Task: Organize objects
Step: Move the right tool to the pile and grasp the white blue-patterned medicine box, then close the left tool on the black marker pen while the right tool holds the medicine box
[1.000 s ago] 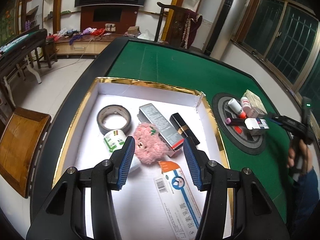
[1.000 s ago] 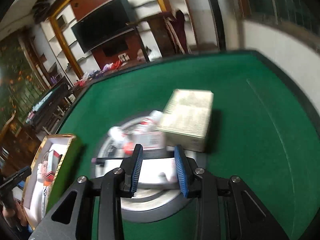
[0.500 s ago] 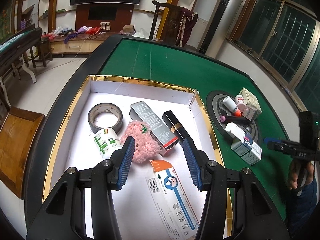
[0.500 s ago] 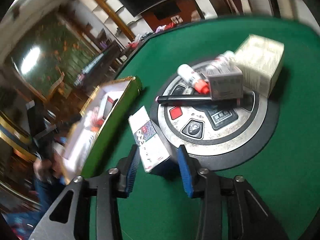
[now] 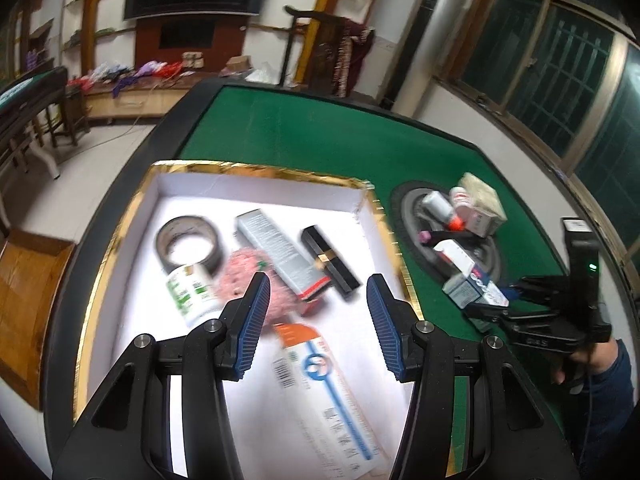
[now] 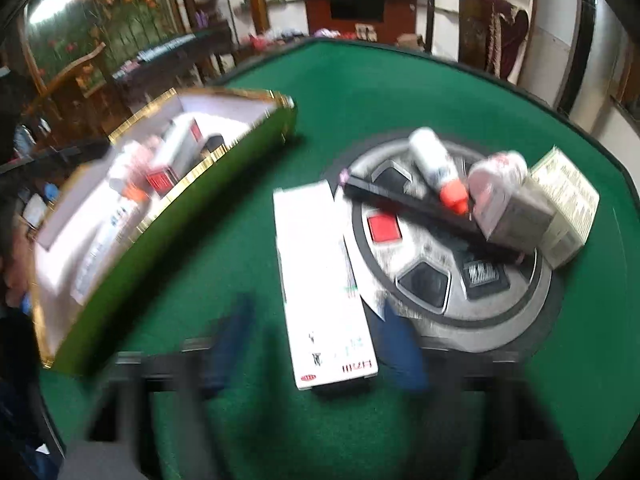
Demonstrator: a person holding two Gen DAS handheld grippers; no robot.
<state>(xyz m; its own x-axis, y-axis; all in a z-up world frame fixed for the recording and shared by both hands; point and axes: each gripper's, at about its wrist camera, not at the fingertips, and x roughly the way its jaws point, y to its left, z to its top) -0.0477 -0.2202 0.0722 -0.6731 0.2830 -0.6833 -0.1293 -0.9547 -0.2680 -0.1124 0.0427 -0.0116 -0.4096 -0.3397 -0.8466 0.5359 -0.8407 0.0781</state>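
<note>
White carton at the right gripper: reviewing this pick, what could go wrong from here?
The right gripper has just been closing its jaws around the white carton, one finger apparently clear: a lopsided pinch might twist it. Its end overlaps the round panel beside the black pen, which a lift could knock.

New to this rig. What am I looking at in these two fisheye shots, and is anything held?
No robot: a person holds a two-finger gripper in each hand, each with a camera looking along its fingers. The left gripper hangs open and empty over a gold-rimmed tray holding a tape roll, a pink plush and boxes. The right gripper sees the green table, a round console with a red-capped bottle, and a white carton between its fingers. Its jaws have just been closing; blur hides whether they grip it.
</note>
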